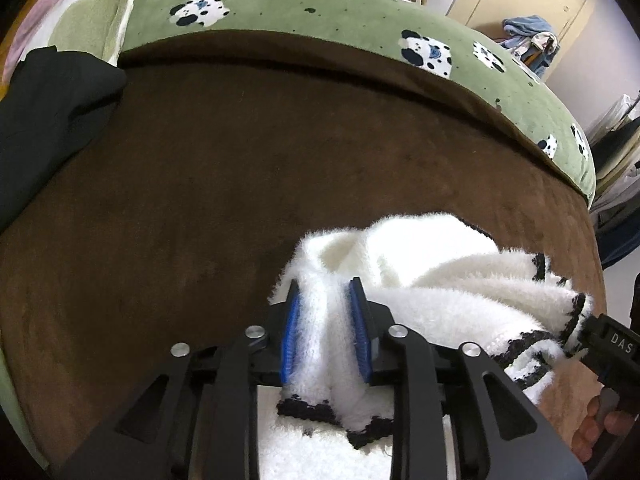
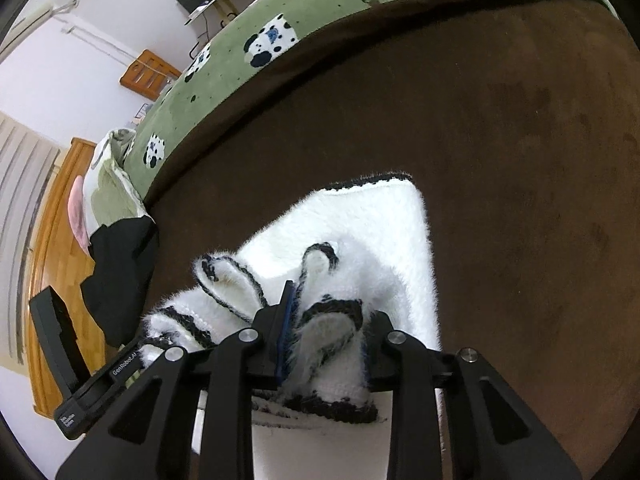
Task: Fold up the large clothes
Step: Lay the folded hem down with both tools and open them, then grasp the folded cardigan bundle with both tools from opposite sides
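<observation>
Black garment (image 1: 52, 108): lain at the far left on the brown blanket (image 1: 240, 168), partly over its edge; seen from the right wrist as a dark heap (image 2: 120, 276) beside a wooden bed frame (image 2: 60, 240).

Pillow (image 1: 80, 12): pale green and pink, set above the black garment at the head of the bed.

Green cover (image 1: 280, 12): printed with spotted white patches, spread along the far side of the brown blanket.

Brown blanket: spread over the bed, bare across its middle and left.

White sweater (image 1: 420, 264): fluffy, trimmed in black, bunched on the near right part of the brown blanket. From the right wrist, a flat panel (image 2: 376, 224) is seen lying on the blanket ahead, with looped black-edged folds gathered nearer the camera.

Left tool (image 1: 326, 312): pointed steeply down; a fold of the sweater is lodged between the blue pads (image 1: 290, 332). The left pad is seen against the fabric; a narrow gap shows at the right pad, so whether the fold is clamped cannot be told.

Right tool (image 2: 326, 320): pointed down at the sweater; a black-trimmed fold is gathered between its fingers, the right pad buried in pile. Whether it is clenched or loosened cannot be told.

Blue clothes (image 1: 528, 36): heaped on a rack at the far right of the room.
</observation>
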{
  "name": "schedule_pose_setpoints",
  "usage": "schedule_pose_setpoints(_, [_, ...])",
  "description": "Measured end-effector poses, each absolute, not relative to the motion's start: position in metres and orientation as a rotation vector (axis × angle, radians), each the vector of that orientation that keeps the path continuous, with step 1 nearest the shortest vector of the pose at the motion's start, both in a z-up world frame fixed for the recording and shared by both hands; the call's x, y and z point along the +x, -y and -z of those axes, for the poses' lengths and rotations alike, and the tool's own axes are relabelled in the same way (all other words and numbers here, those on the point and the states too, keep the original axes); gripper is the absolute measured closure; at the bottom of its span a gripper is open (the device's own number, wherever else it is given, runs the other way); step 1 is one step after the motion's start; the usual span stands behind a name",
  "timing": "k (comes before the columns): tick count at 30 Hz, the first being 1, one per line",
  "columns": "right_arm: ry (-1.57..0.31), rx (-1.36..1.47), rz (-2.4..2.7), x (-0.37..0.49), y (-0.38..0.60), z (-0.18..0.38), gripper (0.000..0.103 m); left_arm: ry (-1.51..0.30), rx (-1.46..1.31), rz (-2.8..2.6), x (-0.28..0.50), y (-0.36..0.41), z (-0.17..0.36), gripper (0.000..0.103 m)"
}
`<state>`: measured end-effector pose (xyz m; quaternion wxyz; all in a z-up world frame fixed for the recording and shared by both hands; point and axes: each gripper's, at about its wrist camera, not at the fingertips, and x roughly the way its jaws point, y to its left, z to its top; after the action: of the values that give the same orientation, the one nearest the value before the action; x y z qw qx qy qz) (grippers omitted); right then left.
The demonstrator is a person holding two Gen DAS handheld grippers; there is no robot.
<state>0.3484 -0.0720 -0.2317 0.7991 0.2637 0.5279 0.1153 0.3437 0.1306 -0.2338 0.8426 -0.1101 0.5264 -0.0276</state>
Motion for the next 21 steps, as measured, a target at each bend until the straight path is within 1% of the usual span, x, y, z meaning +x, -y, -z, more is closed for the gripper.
schedule_pose_setpoints(1, [-1.138,0.572,-0.245,0.349,0.073,0.231,0.074,-1.108,-0.221,0.037,0.344,-0.131,0.232,0.043])
schedule_pose_setpoints(3, [-1.167,0.589,-0.225,0.349,0.076,0.230,0.074,-1.065,-0.193,-0.009,0.341,-0.137,0.222,0.011])
schedule_pose_setpoints(6, [-1.180,0.629,-0.228,0.349,0.079,0.223,0.069,-1.039,-0.206,-0.008,0.339,-0.148,0.207,0.011])
schedule_pose_setpoints(8, [-1.179,0.626,-0.222,0.351,0.078,0.214,0.060,-1.037,-0.200,-0.011,0.339,-0.153,0.201,0.011])
schedule_pose_setpoints(9, [-1.168,0.623,-0.223,0.351,0.078,0.209,0.050,-1.039,-0.192,-0.009,0.339,-0.154,0.199,0.011])
schedule_pose_setpoints(10, [-1.150,0.611,-0.218,0.352,0.077,0.202,0.043,-1.039,-0.177,-0.014,0.339,-0.155,0.196,0.011])
schedule_pose_setpoints(11, [-1.134,0.595,-0.211,0.353,0.077,0.194,0.040,-1.039,-0.168,-0.015,0.338,-0.156,0.194,0.010])
schedule_pose_setpoints(12, [-1.115,0.574,-0.203,0.354,0.078,0.186,0.034,-1.039,-0.166,-0.013,0.337,-0.156,0.192,0.010])
schedule_pose_setpoints(14, [-1.071,0.524,-0.200,0.357,0.078,0.167,0.033,-1.037,-0.161,-0.002,0.333,-0.155,0.186,0.010])
schedule_pose_setpoints(15, [-1.057,0.488,-0.205,0.359,0.076,0.157,0.031,-1.037,-0.154,0.004,0.332,-0.153,0.184,0.009])
schedule_pose_setpoints(16, [-1.050,0.460,-0.202,0.360,0.074,0.152,0.025,-1.035,-0.144,0.010,0.329,-0.151,0.181,0.008])
schedule_pose_setpoints(18, [-1.029,0.375,-0.197,0.361,0.067,0.139,0.019,-1.030,-0.126,0.022,0.324,-0.145,0.178,0.007])
schedule_pose_setpoints(21, [-1.024,0.292,-0.202,0.361,0.059,0.136,0.018,-1.033,-0.099,0.052,0.319,-0.135,0.179,0.007])
